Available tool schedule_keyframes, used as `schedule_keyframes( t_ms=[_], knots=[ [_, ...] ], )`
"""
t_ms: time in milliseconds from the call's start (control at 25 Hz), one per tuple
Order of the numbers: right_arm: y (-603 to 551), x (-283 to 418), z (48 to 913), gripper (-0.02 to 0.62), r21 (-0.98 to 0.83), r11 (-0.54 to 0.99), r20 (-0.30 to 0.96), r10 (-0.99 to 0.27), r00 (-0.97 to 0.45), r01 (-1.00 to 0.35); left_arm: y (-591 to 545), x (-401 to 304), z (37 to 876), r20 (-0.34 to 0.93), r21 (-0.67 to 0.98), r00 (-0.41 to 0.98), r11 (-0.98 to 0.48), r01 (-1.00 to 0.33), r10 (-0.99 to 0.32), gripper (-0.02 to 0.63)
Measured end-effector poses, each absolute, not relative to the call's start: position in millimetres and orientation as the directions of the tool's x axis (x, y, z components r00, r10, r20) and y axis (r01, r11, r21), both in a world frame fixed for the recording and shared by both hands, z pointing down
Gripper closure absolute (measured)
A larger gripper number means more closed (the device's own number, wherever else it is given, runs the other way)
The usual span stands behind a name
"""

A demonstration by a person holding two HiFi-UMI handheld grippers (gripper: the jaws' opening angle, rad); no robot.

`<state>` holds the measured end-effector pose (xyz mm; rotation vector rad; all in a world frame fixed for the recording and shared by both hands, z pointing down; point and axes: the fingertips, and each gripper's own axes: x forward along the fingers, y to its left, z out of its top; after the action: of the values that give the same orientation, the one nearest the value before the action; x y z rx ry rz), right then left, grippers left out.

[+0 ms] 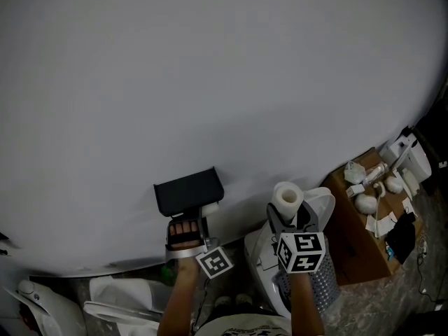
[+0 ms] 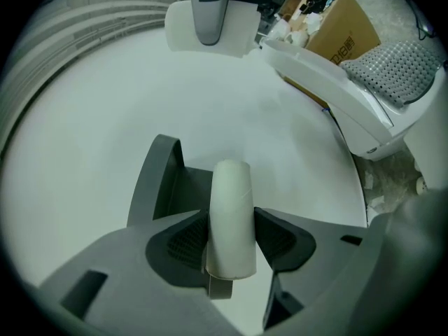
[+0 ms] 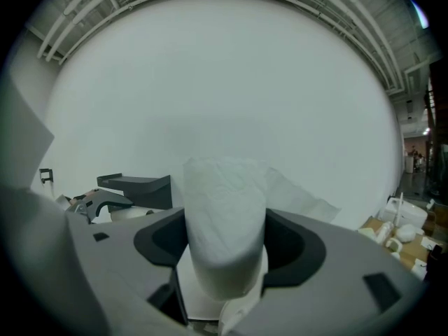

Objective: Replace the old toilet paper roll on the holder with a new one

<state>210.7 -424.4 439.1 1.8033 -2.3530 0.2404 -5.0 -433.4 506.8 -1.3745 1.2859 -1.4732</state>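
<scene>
A dark grey paper holder point(image 1: 189, 190) is fixed to the white wall. My left gripper point(image 1: 187, 224) is at its underside. In the left gripper view the jaws point(image 2: 231, 242) press from both sides on the old roll point(image 2: 231, 198), a thin pale tube nearly bare of paper, with the holder's grey bracket point(image 2: 157, 180) just behind it. To the right, my right gripper point(image 1: 288, 219) holds the new white toilet paper roll point(image 1: 287, 199) upright, apart from the holder. In the right gripper view that full roll point(image 3: 224, 201) fills the gap between the jaws point(image 3: 225, 242), and the holder point(image 3: 136, 187) shows at left.
A white toilet point(image 1: 262, 254) stands below the right gripper, its lid point(image 2: 336, 89) also in the left gripper view. A cardboard box point(image 1: 357, 247) with several small white items sits at the right. White fixtures point(image 1: 42, 306) lie at the lower left. The wall fills the upper view.
</scene>
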Motion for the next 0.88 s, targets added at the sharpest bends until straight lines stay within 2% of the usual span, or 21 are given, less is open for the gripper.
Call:
schedule_keyframes(
  t_ms=[480,880],
  knots=[
    [-417.9,269.7,440.9,0.295,-0.02,0.152,0.236,-0.96,-0.153,-0.988,-457.1,75.7,506.3,0.249,-0.966,-0.014,-0.247,-0.077,-0.968,0.4],
    [-404.6,319.2,443.0,0.295,-0.023,0.058,0.242,-0.968,-0.062,-0.998,-455.4,144.2,491.5,0.226,-0.96,0.138,-0.245,-0.137,-0.964,0.4]
  ],
)
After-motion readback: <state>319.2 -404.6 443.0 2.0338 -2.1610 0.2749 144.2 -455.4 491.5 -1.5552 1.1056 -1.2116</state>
